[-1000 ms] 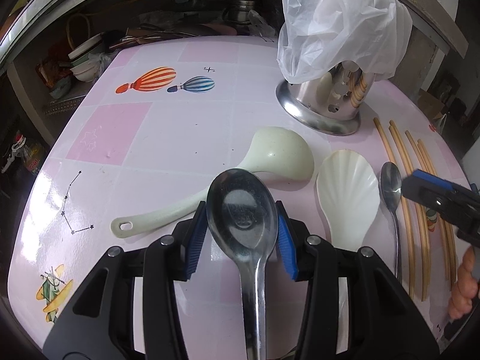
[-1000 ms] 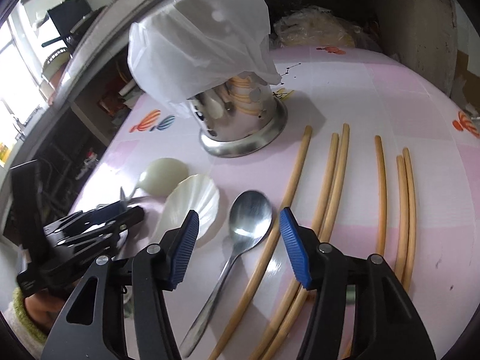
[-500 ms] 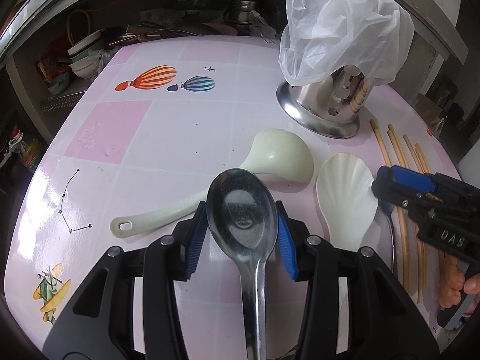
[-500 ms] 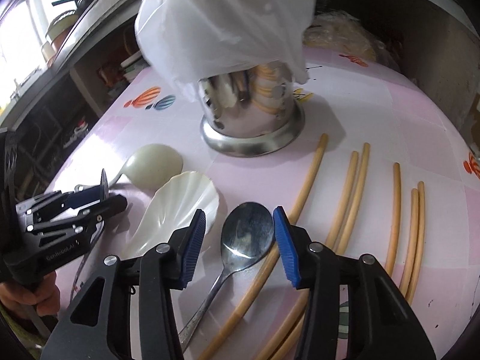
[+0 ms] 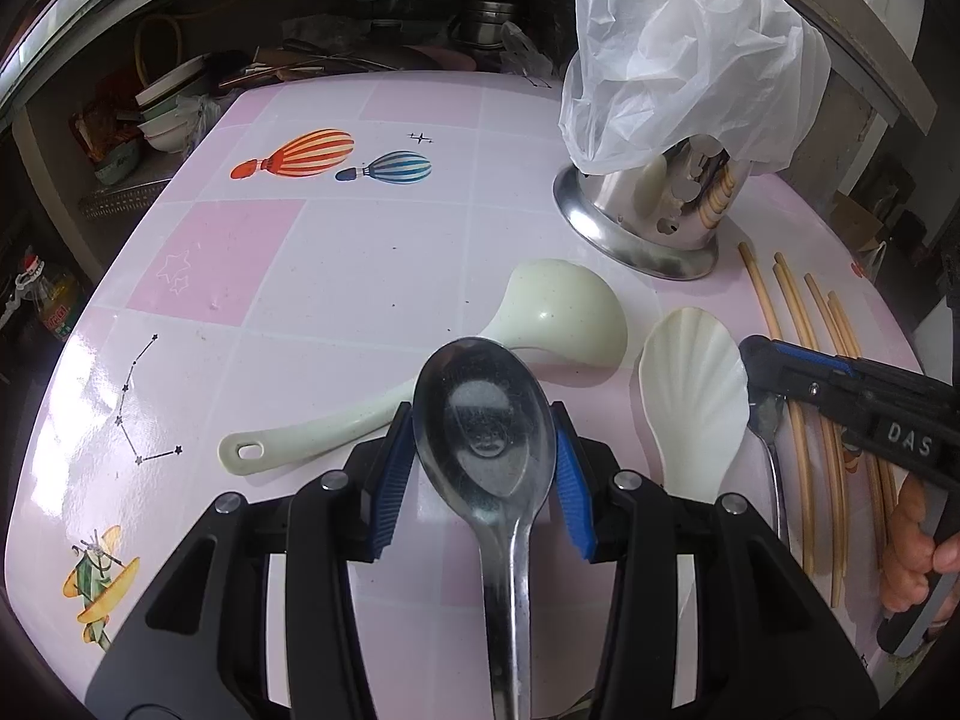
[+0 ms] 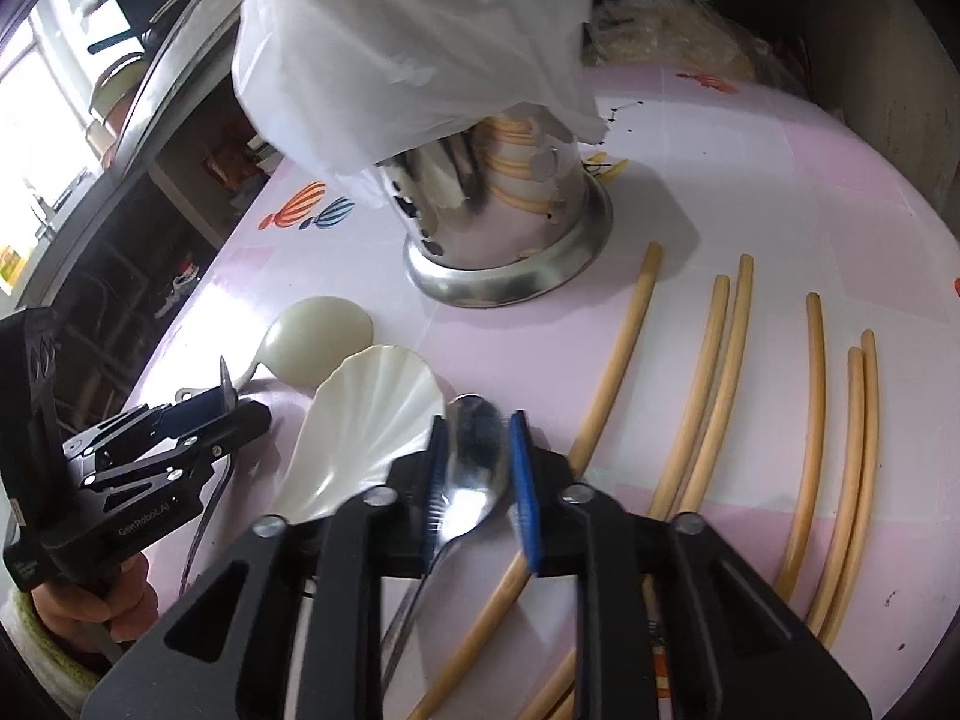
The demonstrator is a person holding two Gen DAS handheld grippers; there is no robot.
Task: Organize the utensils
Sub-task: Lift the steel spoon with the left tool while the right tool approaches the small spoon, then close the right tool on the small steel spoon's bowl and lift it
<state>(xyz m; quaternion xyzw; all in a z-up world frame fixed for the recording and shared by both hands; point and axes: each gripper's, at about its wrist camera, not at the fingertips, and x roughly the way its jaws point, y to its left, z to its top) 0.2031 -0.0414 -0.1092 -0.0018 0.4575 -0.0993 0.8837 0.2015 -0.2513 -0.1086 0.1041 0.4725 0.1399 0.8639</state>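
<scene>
My left gripper is shut on the bowl of a large metal spoon, held just above the pink table. The jaws of my right gripper are closing, and its blue pads touch both edges of a smaller metal spoon, which tilts between them. In the left wrist view that gripper covers most of the small spoon's bowl. A cream ladle and a white shell-shaped spoon lie between the two grippers. Farther back stands the steel utensil holder under a white plastic bag.
Several long wooden chopsticks lie spread over the table to the right of the small spoon, one passing under my right gripper. Bowls sit on a dark shelf beyond the table's far left edge. A hand grips the right gripper's handle.
My right gripper moved forward and down over the small spoon and its jaws narrowed around the bowl, tipping it on edge. The left gripper and its spoon stayed put.
</scene>
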